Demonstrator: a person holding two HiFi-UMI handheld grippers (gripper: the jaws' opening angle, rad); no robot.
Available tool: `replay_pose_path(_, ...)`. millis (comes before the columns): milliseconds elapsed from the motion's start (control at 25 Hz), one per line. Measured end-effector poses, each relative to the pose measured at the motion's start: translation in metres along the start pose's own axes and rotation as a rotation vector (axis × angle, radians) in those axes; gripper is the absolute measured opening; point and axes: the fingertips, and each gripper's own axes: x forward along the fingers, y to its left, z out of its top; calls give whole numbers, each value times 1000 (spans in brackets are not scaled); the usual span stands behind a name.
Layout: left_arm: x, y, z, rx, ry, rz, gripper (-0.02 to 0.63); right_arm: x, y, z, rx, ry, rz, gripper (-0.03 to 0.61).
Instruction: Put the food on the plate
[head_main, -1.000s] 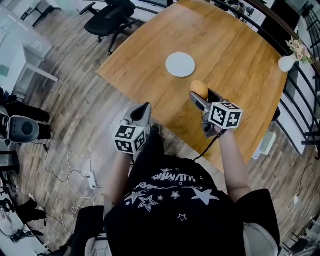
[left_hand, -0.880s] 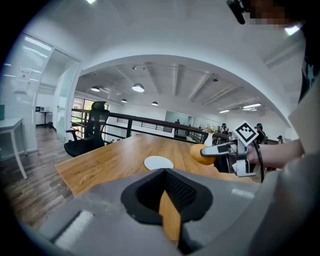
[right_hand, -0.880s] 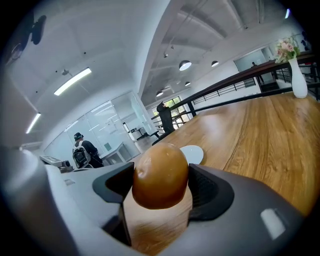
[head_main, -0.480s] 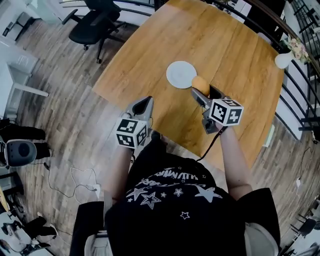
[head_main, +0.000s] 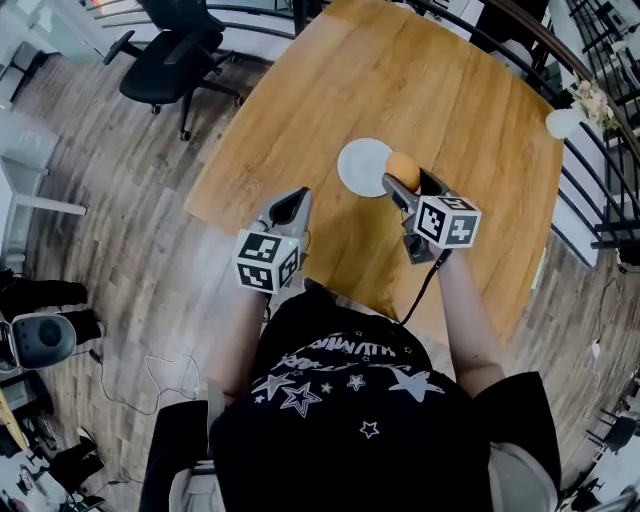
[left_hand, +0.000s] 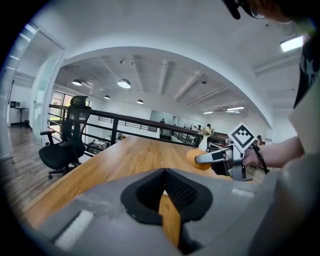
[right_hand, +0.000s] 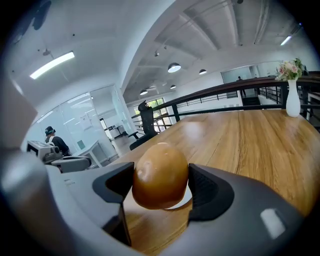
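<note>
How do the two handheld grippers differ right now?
The right gripper grips a brown bun; the left gripper holds nothing. Right jaws stand wide round the bun; left jaws are together. The right is beside the plate; the left sits nearer the table edge. Both carry marker cubes.

The right gripper (head_main: 408, 182) has carried the orange-brown food (head_main: 402, 168) forward over the bench (head_main: 470, 110); a second ago the food hung short of the white plate (head_main: 355, 165) with bare wood between them, and now it overlaps the plate's right rim in the head view (above it or touching, I cannot tell); the left gripper (head_main: 292, 200) has come forward too, its fingers going from just at the bench's near edge to over the wood.
</note>
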Motion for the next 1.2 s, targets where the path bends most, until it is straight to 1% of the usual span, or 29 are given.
replay_pose_path(320, 16, 27, -2, -1, 32, -42, 2, 37, 7, -5, -21, 36, -31, 345)
replay_pose_path(440, 21, 31, -4, 13, 49, -53, 2, 46, 4, -8, -25, 53, -45, 345)
replay_pose_path(720, 34, 45, -7, 7, 64, -69, 2, 68, -2, -16, -34, 84, -71, 345)
replay_pose_path(1200, 42, 51, -17, -1, 90, -99, 2, 89, -13, -39, -32, 158, -124, 345)
